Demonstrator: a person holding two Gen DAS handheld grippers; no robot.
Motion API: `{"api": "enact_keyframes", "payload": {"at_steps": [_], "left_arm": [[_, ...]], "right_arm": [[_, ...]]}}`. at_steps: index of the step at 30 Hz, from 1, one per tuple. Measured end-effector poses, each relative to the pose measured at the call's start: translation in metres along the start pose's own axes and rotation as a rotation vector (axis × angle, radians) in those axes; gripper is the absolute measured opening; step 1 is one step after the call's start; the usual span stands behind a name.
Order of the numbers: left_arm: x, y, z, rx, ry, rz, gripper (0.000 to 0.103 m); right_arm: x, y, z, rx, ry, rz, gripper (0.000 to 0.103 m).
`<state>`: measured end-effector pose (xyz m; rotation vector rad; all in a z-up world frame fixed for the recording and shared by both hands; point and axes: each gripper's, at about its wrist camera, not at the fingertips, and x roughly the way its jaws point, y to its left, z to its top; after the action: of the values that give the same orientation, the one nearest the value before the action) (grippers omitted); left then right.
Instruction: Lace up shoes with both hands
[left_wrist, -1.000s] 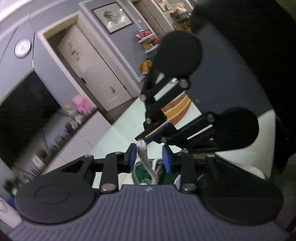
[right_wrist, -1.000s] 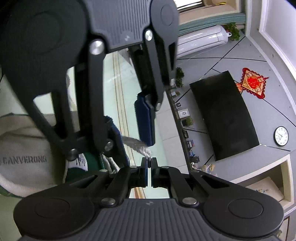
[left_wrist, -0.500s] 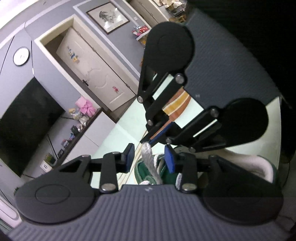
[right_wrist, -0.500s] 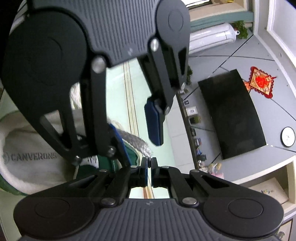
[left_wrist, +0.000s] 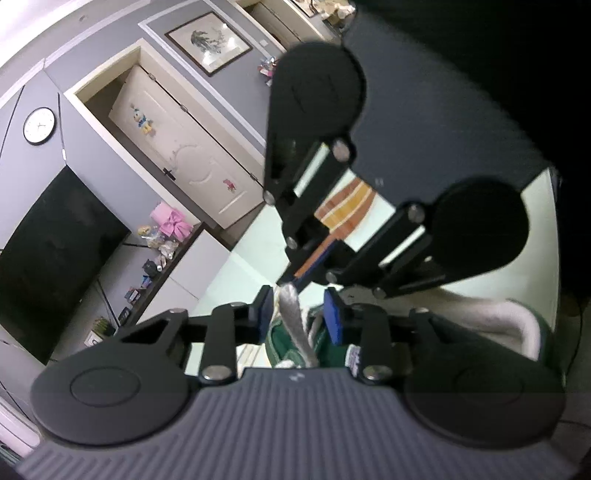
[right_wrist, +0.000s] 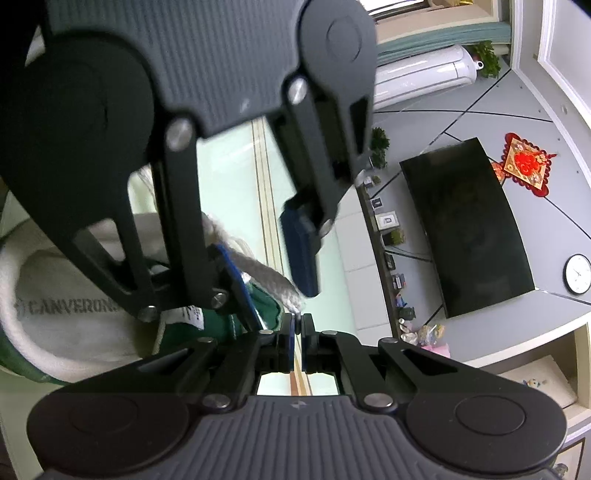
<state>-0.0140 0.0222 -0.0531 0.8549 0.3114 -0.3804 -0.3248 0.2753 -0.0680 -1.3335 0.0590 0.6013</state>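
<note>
On my left I see the green shoe (right_wrist: 44, 295) with its white lining, sitting on the pale floor (right_wrist: 229, 166). My left gripper (left_wrist: 299, 314) stands wide, the grey lace (left_wrist: 295, 325) rising between its blue pads without being pinched. To the right, my right gripper (right_wrist: 296, 325) is nearly closed on the lace tip (right_wrist: 291, 301).

Left tongs (left_wrist: 300, 314): matte black linkage arms w/ silver pivot screws, blue pads (left_wrist: 335, 320) on the fingertips, ribbed dark-grey housing w/ small white logo, round black discs either side. Right tongs (right_wrist: 296, 325): same build, black links, silver screws, blue pads (right_wrist: 291, 328), ribbed grey body, two round discs.
</note>
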Motion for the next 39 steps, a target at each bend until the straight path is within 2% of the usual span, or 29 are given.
{"api": "enact_keyframes", "payload": {"at_steps": [4, 12, 17, 19, 26, 29, 30, 31, 37, 39], "left_arm": [[0.001, -0.001, 0.000, 0.004, 0.009, 0.003, 0.008], [0.003, -0.004, -0.001, 0.012, 0.029, -0.005, 0.006], [0.002, -0.001, -0.005, -0.007, 0.046, -0.004, 0.005], [0.001, 0.000, -0.006, -0.012, 0.051, -0.003, 0.006], [0.001, 0.003, -0.007, -0.018, 0.059, 0.007, 0.006], [0.002, 0.005, -0.007, -0.022, 0.062, 0.012, 0.013], [0.002, 0.005, -0.007, -0.024, 0.063, 0.013, 0.022], [0.002, 0.006, -0.006, -0.025, 0.063, 0.015, 0.026], [0.003, 0.009, -0.006, -0.032, 0.069, 0.024, 0.026], [-0.002, 0.007, -0.003, -0.025, 0.049, 0.018, 0.027]], "right_arm": [[-0.002, 0.003, 0.001, 0.000, -0.006, 0.010, 0.003], [0.001, 0.002, 0.003, 0.005, 0.002, 0.019, 0.004], [0.002, -0.003, 0.000, 0.050, 0.013, 0.025, 0.010], [0.000, -0.004, 0.001, 0.051, -0.002, 0.031, 0.003], [-0.004, -0.002, 0.006, 0.066, -0.026, 0.064, 0.002], [-0.004, -0.003, 0.005, 0.063, -0.009, 0.051, 0.002], [-0.003, -0.003, 0.004, 0.063, -0.005, 0.047, 0.002], [-0.002, -0.004, 0.003, 0.067, 0.004, 0.045, 0.002], [0.003, -0.007, 0.001, 0.084, 0.035, 0.022, 0.002], [0.003, -0.005, 0.001, 0.078, 0.032, 0.025, 0.002]]}}
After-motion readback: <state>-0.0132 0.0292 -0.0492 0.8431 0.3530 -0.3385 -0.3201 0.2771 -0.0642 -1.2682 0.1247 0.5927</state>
